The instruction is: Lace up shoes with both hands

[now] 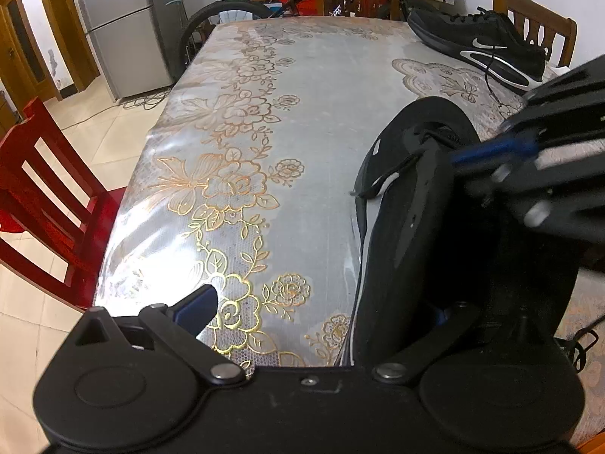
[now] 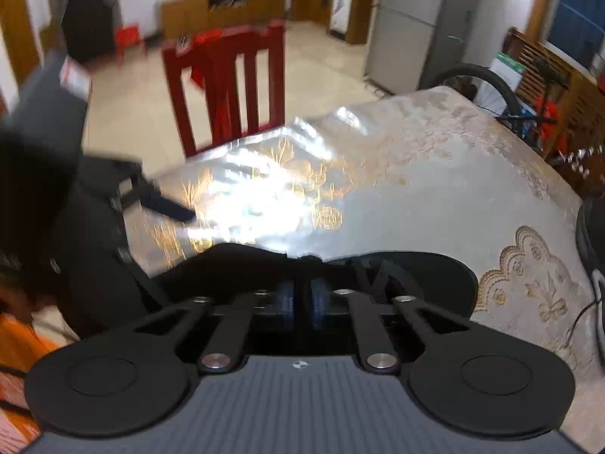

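Note:
A black shoe with a white swoosh lies toe-away on the flowered table cover, close to the front right. My left gripper stands wide open; its left finger pad hovers over bare table and its right finger is hidden against the shoe's heel. My right gripper comes in blurred from the right at the shoe's opening. From the right wrist view its blue pads are nearly together over the shoe, with something dark pinched between them. A loose lace end hangs over the shoe's side.
A second black shoe lies at the far right of the table with its lace trailing. A red chair stands at the left edge, wooden chairs and a bicycle wheel behind. An orange sleeve shows low left.

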A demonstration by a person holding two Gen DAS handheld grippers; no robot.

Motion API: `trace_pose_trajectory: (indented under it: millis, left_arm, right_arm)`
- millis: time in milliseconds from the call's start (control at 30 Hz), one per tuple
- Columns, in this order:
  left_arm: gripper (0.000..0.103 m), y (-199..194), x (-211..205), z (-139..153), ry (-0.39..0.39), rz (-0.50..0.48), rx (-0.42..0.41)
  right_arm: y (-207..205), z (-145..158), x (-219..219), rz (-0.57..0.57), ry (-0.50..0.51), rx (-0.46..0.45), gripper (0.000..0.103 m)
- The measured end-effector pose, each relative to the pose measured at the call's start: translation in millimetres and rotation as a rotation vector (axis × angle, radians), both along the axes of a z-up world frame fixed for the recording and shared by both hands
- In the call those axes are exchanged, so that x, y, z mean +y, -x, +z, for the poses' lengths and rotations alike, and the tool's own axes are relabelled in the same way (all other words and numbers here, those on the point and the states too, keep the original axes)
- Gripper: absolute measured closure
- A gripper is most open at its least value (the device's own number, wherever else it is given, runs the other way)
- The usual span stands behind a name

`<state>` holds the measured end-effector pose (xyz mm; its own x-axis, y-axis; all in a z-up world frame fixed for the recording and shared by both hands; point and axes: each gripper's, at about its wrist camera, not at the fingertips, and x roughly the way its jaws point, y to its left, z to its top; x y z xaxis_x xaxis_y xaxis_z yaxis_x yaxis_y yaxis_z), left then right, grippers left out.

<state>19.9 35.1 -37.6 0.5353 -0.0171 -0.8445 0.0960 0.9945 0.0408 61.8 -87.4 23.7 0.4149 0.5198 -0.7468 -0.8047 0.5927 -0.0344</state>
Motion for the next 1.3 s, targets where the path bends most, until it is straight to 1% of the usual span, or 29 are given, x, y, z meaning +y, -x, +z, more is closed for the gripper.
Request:
trace_pose_trajectory:
  millis: [33,67,100,133,233,333,400,467,500,533,567,600,633,667,700,800,833,867,933,967,1033,1100,1133,1200,1300]
  left_arm:
    - [0.0,0.0,0.2,-0.1,0.002,0.0,0.0]
    - [0.0,0.1,0.4,-0.2,0.003,0.001,-0.001]
    - [0.0,0.0,0.5,-0.3,0.005,0.001,-0.001]
    - [0.0,-0.5,0.7,-0.2,0.006,-0.001,0.0]
    - [0.0,-1.1,1.1,-0.1,0.008,-0.006,0.003]
    - [0.0,-1.5,1.7,0.0,0.01,-0.012,0.005]
    - [0.0,-1.8,1.9,0.1,0.01,-0.015,0.006]
    - [0.0,-1.8,1.3,0.4,0.007,-0.02,0.006]
    - [0.0,-1.6,1.1,0.6,0.006,-0.022,0.005]
    - [0.0,-1.6,1.0,0.7,0.005,-0.023,0.005]
    - [0.0,-1.5,1.0,0.9,0.005,-0.025,0.004]
    - [0.0,-1.3,0.9,1.4,0.003,-0.026,0.003]
    - [0.0,-0.1,0.5,3.0,0.0,-0.028,-0.005]
    - [0.001,1.0,0.1,4.7,-0.003,-0.03,-0.012]
    - [0.005,2.4,-0.1,7.0,-0.004,-0.034,-0.023]
    - [0.006,10.0,2.8,22.2,0.032,-0.066,-0.101]
    - [0.005,10.3,3.2,24.7,0.034,-0.073,-0.112]
    - [0.005,10.5,3.3,26.4,0.034,-0.079,-0.121]
    - [0.005,8.8,0.4,22.1,0.012,-0.087,-0.111]
    - [0.005,8.0,-1.0,19.8,0.002,-0.09,-0.106]
    - [0.005,6.7,-3.0,13.9,-0.015,-0.087,-0.086]
    - [0.005,5.4,-5.1,8.1,-0.032,-0.084,-0.066]
    - [0.005,4.9,-5.7,5.5,-0.038,-0.083,-0.057]
    - [0.005,4.3,-3.5,4.2,-0.025,-0.078,-0.052]
    - [0.005,3.0,-1.2,2.3,-0.009,-0.072,-0.044]
  right_arm:
    - [0.5,5.5,-6.7,-0.025,-0.032,0.005,0.095]
    - [1.3,14.8,-17.8,-0.071,-0.079,0.011,0.102]
    - [1.8,24.2,-29.4,-0.118,-0.13,0.022,0.102]
    - [0.8,34.0,-43.7,-0.172,-0.193,0.052,0.102]
    - [2.2,58.8,-83.2,-0.325,-0.313,0.063,0.102]
    - [6.1,70.2,-109.2,-0.467,-0.327,-0.038,0.102]
    - [3.7,70.8,-120.6,-0.557,-0.312,-0.089,0.102]
    - [-0.3,65.3,-126.5,-0.633,-0.218,-0.154,0.101]
    - [-0.8,60.0,-124.4,-0.652,-0.172,-0.165,0.101]
    - [-1.3,54.6,-122.3,-0.67,-0.125,-0.177,0.097]
    - [-1.8,49.3,-120.2,-0.688,-0.078,-0.188,0.086]
    - [-2.2,43.9,-118.1,-0.706,-0.031,-0.199,0.08]
    - [-2.7,38.5,-116.0,-0.724,0.016,-0.21,0.068]
    - [-2.7,34.2,-114.2,-0.739,0.053,-0.22,0.066]
    - [0.1,35.7,-114.5,-0.739,0.027,-0.213,0.066]
    - [11.3,46.3,-124.6,-0.689,-0.195,-0.079,0.066]
    - [10.6,45.5,-123.9,-0.66,-0.298,0.027,0.063]
    - [9.8,44.7,-123.3,-0.629,-0.399,0.132,0.058]
    - [8.0,42.4,-121.3,-0.565,-0.591,0.336,0.056]
    - [4.9,37.1,-116.3,-0.566,-0.639,0.396,0.054]
    - [-4.9,21.4,-111.2,-0.627,-0.706,0.507,0.051]
    - [-18.4,-0.8,-115.7,-0.757,-0.778,0.667,0.051]
    - [-21.8,-10.7,-121.6,-0.818,-0.814,0.728,0.049]
    - [-27.9,-28.9,-132.8,-0.931,-0.881,0.843,0.049]
    - [-24.5,-32.8,-139.5,-0.956,-0.913,0.864,0.05]
